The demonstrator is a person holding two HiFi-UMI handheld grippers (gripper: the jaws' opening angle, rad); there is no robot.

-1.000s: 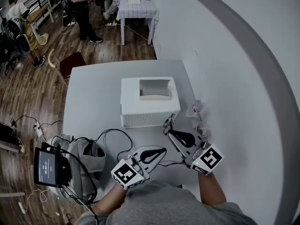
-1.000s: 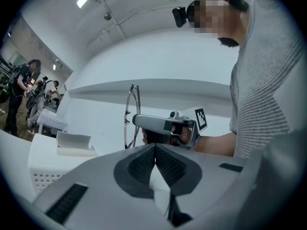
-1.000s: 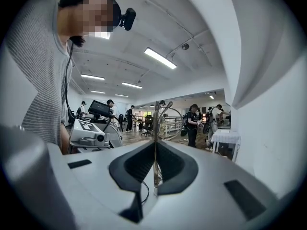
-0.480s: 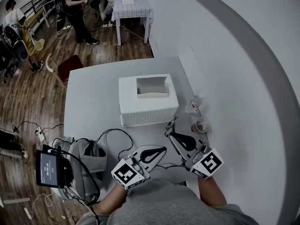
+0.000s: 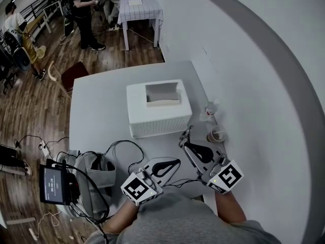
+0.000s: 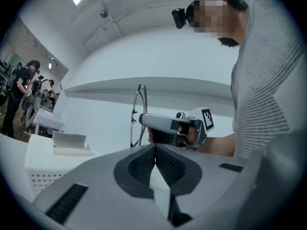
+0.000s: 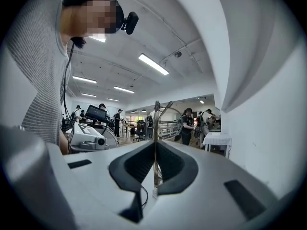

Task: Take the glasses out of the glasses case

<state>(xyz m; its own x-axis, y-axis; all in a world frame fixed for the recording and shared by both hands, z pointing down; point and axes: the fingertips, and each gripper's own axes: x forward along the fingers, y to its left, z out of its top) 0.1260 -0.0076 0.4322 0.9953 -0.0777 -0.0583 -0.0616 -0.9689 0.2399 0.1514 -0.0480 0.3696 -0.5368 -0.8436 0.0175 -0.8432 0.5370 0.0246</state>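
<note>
Two grippers show in the head view over a white table (image 5: pixel 101 100): the left gripper (image 5: pixel 177 162) is closed on nothing, and the right gripper (image 5: pixel 183 143) pinches the glasses (image 5: pixel 187 132), held up just in front of a white box (image 5: pixel 157 122) with the pale case (image 5: pixel 163 94) on top

Left gripper view: its pads (image 6: pixel 144 166) meet with nothing between, and the glasses (image 6: pixel 139 110) stand upright at the right gripper's tip

Right gripper view: its jaws clamp the thin frame (image 7: pixel 156 143), and a lens rises above them

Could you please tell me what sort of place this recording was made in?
Probably an open-plan lab or studio: wooden floor, ceiling strip lights, and several people standing beyond the white table.
</note>
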